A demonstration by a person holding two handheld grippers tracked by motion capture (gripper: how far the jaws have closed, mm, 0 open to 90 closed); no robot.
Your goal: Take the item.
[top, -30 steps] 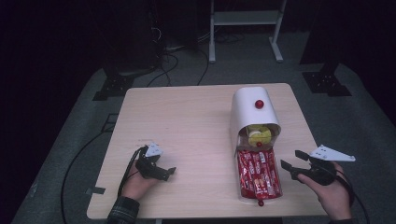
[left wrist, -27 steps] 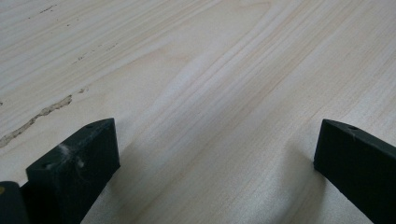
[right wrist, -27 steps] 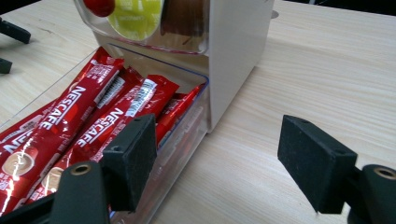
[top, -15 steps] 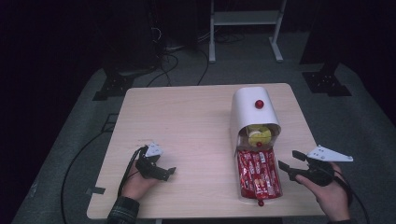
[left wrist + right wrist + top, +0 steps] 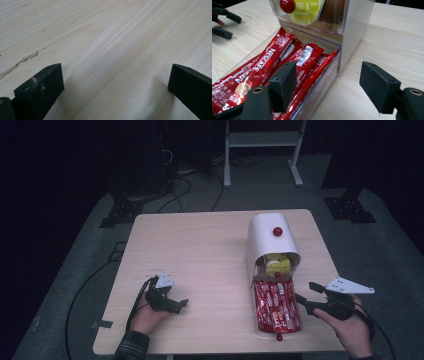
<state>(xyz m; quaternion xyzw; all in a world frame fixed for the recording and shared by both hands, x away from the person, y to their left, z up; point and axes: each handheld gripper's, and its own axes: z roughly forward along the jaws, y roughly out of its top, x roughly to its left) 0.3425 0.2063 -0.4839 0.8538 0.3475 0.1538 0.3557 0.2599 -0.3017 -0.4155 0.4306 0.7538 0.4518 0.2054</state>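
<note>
Since a second ago the right gripper [image 5: 306, 298] has edged toward the drawer [image 5: 317, 97] of coffee sticks [image 5: 276, 306]; its jaws gape wide, empty, straddling the drawer's near wall. Left gripper [image 5: 176, 304] rests open, empty. Best: centre one stick between the pads before closing.

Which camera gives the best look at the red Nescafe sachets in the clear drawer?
The right gripper view: the red Nescafe sachets lie close, lettering readable. The high view shows them small, from above. The left gripper view looks at bare tabletop.
</note>
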